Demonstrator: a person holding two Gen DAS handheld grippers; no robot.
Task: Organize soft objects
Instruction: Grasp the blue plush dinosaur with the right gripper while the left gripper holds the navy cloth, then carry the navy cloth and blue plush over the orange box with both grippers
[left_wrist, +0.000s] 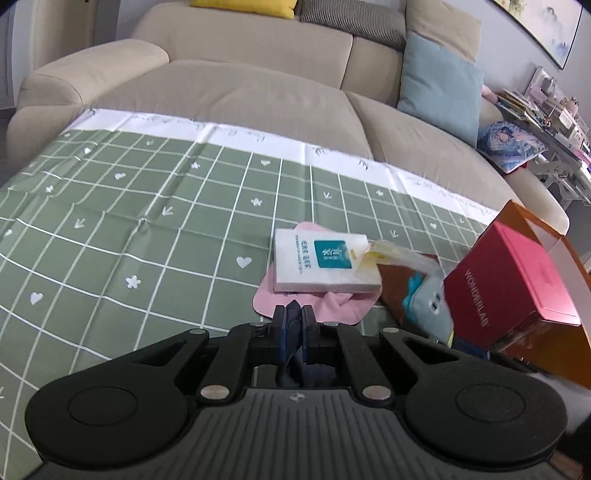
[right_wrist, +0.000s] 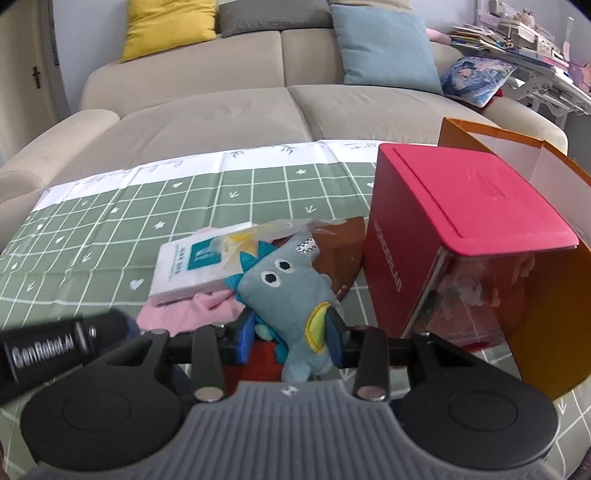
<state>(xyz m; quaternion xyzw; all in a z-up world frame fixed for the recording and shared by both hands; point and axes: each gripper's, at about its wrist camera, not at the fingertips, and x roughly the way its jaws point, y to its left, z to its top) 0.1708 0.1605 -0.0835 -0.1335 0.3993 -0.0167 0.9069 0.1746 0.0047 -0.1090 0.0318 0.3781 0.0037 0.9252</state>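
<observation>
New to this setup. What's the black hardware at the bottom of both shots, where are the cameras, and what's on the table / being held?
No robot arm here: a person carries a two-finger gripper in each hand, each with a fisheye camera looking along its fingers. The black hardware is the gripper itself.

Left wrist view: the left gripper is shut on a dark blue piece of fabric.

Right wrist view: the right gripper is closed around a blue plush monster toy.

On the green checked tablecloth lie a white tissue pack resting on a pink cloth, and a red WONDERLAB box sitting in an orange open carton. A beige sofa stands behind.
</observation>
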